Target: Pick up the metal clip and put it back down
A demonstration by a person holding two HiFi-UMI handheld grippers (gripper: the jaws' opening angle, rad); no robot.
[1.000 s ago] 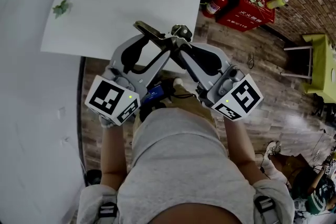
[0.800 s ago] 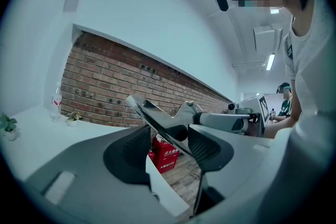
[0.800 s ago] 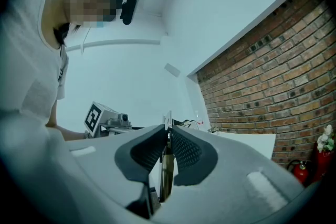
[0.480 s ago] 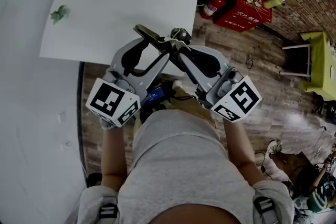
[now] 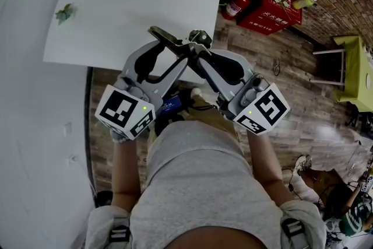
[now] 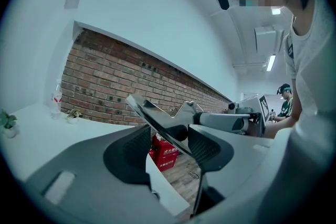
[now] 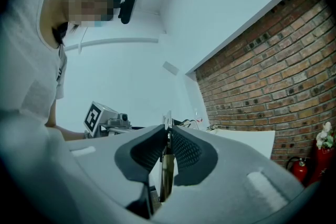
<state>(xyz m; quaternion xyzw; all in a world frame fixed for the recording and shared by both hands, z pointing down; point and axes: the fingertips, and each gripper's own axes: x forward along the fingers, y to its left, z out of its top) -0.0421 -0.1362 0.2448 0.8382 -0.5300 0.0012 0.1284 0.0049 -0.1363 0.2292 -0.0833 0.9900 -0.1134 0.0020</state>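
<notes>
The metal clip (image 5: 169, 39) is a dark flat plate held in the air over the near edge of the white table (image 5: 134, 3). My right gripper (image 5: 195, 51) is shut on it, and in the right gripper view the thin clip (image 7: 166, 165) stands edge-on between the pressed pads. My left gripper (image 5: 172, 51) meets it from the left with its jaws wide apart. In the left gripper view the clip (image 6: 157, 123) slants across that gap and touches the right pad, while floor shows between it and the left pad. Both grippers are in front of my body.
A small green plant (image 5: 66, 11) sits on the table's left part, with more small items at its far edge. On the wooden floor to the right are a fire extinguisher (image 5: 236, 6), a red box (image 5: 274, 11) and a yellow-green table (image 5: 355, 73). Another person (image 5: 344, 207) is at lower right.
</notes>
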